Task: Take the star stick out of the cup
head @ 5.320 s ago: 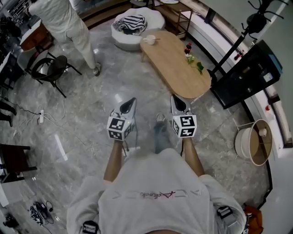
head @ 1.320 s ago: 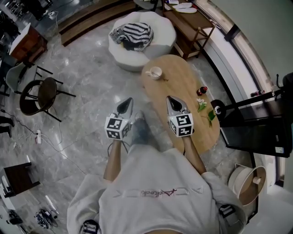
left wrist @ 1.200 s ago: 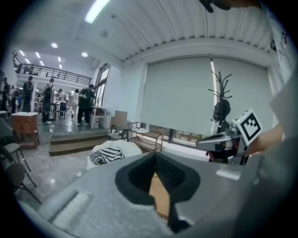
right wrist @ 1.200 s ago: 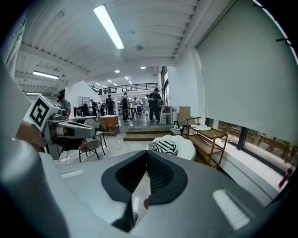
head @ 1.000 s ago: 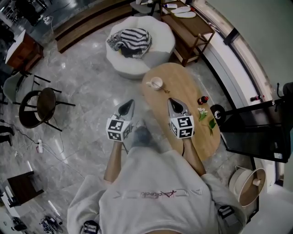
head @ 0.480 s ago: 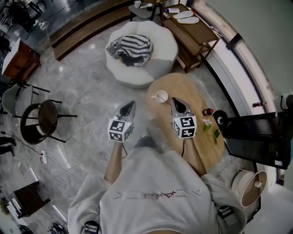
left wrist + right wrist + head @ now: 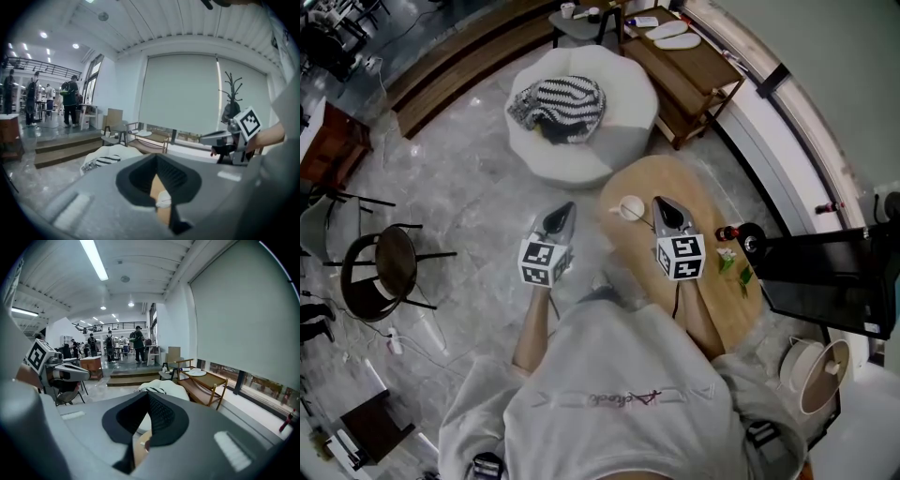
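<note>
A small white cup stands on the near end of an oval wooden table. The star stick is too small to make out in the head view. My right gripper hangs over the table just right of the cup, jaws together and empty. My left gripper is over the floor left of the table, also shut and empty. In the left gripper view the cup shows low between the closed jaws, with the right gripper off to the side. The right gripper view looks past its own jaws at bare table wood.
A white round pouf with a striped cloth sits beyond the table. A wooden bench is behind it. A red item and green sprigs lie on the table's right. A black screen stands right, a chair left.
The person has walked up to the table, so the table and cup have come closer, under the right gripper. Both grippers stay shut and keep their spacing.
</note>
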`<state>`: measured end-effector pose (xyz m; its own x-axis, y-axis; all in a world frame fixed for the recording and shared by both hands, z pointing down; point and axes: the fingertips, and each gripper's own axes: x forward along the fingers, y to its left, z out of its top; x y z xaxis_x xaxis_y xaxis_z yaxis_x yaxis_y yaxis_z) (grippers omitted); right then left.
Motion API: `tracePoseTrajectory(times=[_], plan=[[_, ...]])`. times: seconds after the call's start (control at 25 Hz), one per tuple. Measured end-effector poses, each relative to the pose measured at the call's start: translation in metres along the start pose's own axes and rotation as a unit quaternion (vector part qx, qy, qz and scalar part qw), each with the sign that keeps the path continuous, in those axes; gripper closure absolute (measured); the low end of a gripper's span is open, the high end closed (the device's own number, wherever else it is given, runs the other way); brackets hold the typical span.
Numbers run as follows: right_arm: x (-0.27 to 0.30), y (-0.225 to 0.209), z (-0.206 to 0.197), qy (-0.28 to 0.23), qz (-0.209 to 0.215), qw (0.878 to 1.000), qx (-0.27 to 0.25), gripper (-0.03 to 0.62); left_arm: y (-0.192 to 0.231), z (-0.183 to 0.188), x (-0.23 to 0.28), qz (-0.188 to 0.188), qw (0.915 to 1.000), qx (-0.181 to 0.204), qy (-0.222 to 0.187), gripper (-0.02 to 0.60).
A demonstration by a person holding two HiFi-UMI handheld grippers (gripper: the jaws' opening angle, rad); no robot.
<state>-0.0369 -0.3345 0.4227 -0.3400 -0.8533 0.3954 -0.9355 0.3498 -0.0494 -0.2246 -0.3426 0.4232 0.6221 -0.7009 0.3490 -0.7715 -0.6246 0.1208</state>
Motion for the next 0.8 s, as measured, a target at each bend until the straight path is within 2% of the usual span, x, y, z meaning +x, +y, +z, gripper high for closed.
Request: tracePoseTrajectory(times=[0.36,0.56,0.8], plan=[[0.020,-0.020,0.007,-0.001,-0.013,1.000,0.003,0.592,0.016,0.017,0.029,-0.007,1.0000,0.007,0.000,0.580],[0.019,-0.046,-0.001,0.005,-0.014,1.000,0.001,0.592,0.007,0.013,0.052,-0.013,0.9998,0.011,0.008,0.580],[0.019,-0.079,-0.017,0.015,-0.005,1.000,0.013,0.592,-0.004,0.014,0.079,0.001,0.9996,0.016,0.022,0.580]])
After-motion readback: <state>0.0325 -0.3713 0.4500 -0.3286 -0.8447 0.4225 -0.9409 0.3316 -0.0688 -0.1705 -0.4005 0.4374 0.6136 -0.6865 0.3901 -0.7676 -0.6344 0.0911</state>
